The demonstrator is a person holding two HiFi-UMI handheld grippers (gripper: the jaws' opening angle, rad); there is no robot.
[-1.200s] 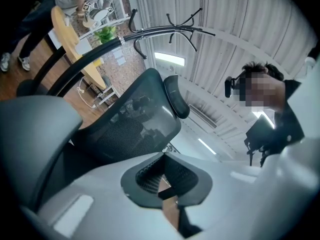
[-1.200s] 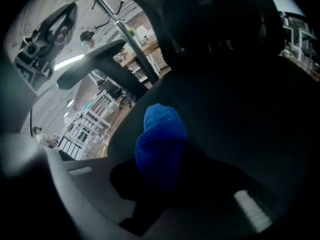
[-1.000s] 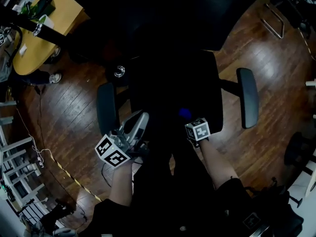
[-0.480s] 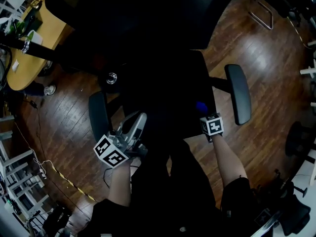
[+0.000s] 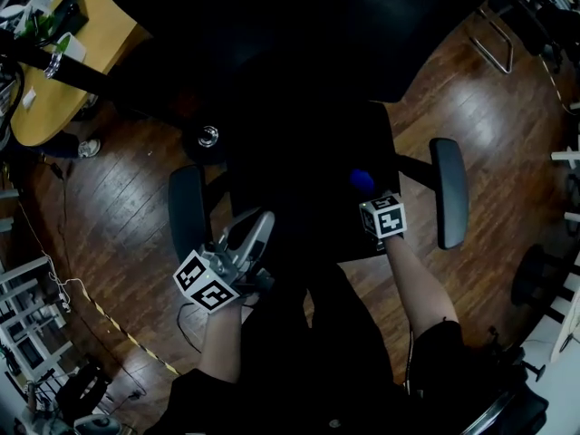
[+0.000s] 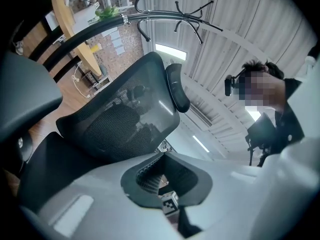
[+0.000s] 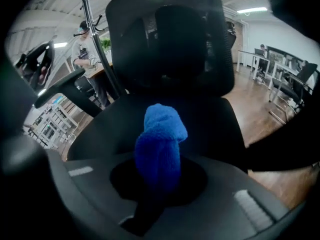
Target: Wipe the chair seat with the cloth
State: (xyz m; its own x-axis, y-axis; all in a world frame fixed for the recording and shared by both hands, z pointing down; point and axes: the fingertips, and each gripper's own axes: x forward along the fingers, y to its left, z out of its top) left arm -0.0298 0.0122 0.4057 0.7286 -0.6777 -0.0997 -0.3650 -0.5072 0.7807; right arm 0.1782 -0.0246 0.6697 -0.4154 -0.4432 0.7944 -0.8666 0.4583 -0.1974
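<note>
A black office chair fills the head view, its seat [image 5: 304, 166] dark between two grey armrests [image 5: 186, 208] [image 5: 450, 191]. My right gripper [image 5: 370, 198] is shut on a bunched blue cloth [image 5: 362, 181] over the seat's right part, near the front edge. In the right gripper view the cloth [image 7: 159, 143] sticks out of the jaws of my right gripper [image 7: 159, 176], above the seat [image 7: 212, 121] and before the mesh backrest [image 7: 170, 39]. My left gripper [image 5: 256, 227] hangs shut and holds nothing by the seat's front left corner. The left gripper view shows my left gripper [image 6: 165, 181] tilted up at the backrest [image 6: 120, 124].
Dark wooden floor [image 5: 136, 207] surrounds the chair. A light wooden table [image 5: 54, 80] stands at the far left, with cables [image 5: 72, 288] on the floor below it. Another chair frame [image 5: 494, 39] stands far right. A coat stand [image 7: 92, 29] rises behind the chair's left armrest.
My right gripper has carried the blue cloth to the right across the seat, then a little toward the backrest. The left gripper has kept its place.
</note>
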